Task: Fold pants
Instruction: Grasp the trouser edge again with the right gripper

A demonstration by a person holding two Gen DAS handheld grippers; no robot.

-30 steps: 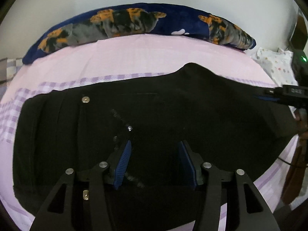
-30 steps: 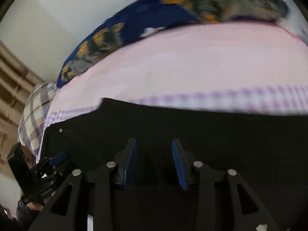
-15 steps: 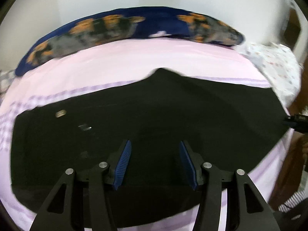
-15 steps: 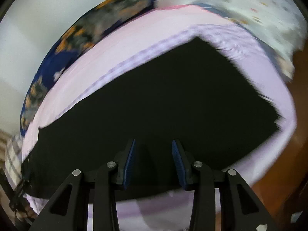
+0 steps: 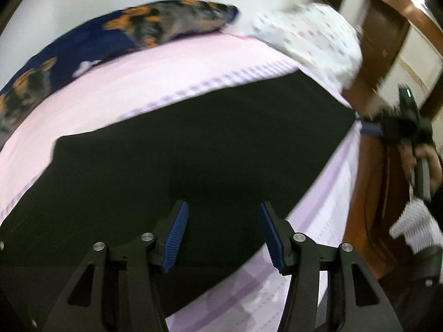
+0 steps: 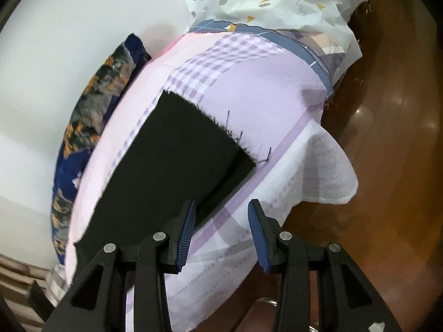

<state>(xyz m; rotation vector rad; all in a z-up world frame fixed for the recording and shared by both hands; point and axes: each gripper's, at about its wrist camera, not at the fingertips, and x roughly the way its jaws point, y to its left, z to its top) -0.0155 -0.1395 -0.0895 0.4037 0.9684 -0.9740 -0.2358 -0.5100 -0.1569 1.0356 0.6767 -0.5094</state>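
Hand-held gripper left (image 5: 223,233), right (image 6: 220,231): both agape, empty | pants (image 5: 180,149) flat | blanket (image 6: 94,116) beyond

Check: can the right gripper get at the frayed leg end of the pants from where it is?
Probably yes. The right gripper, jaws open and empty, faces the pants along the bed's near edge; only bare sheet lies before the frayed hem, nothing on top.

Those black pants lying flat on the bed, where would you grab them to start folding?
Probably at the frayed leg hem of the black pants, near its lower corner. It lies flat by the bed's end, so the right tool, open and empty, could slide a finger under that edge from the foot side and pinch it.
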